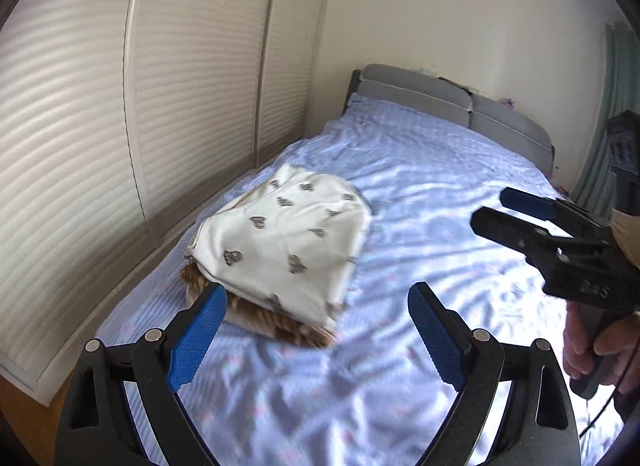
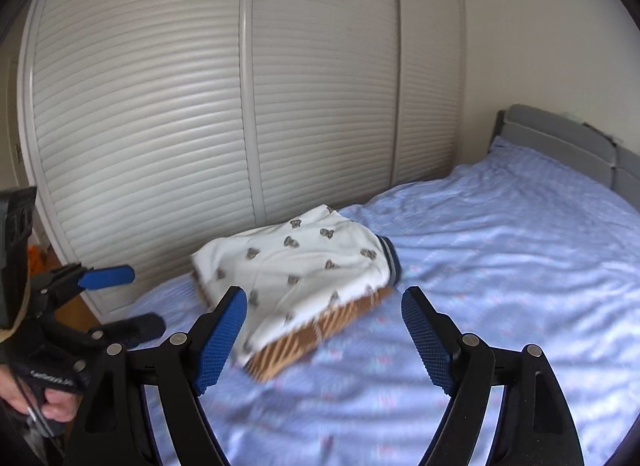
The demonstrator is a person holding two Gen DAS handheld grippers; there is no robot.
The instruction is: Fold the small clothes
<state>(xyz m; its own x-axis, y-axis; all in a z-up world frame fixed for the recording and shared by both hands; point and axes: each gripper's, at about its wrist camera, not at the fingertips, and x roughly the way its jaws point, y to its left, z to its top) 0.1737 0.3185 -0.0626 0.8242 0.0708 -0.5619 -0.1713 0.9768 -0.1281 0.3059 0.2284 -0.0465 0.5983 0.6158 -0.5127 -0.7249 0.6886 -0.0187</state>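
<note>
A folded white garment with small grey prints lies on top of a folded brown striped garment on the light blue bed sheet. My left gripper is open and empty, hovering just in front of the pile. My right gripper is open, held above the bed to the right of the pile. In the right wrist view the white garment shows a navy striped cuff, the brown garment lies under it, my right gripper is open above the pile, and my left gripper is open at the left.
White louvred wardrobe doors run along the bed's left side. A grey padded headboard stands at the far end. Wood floor shows beside the bed.
</note>
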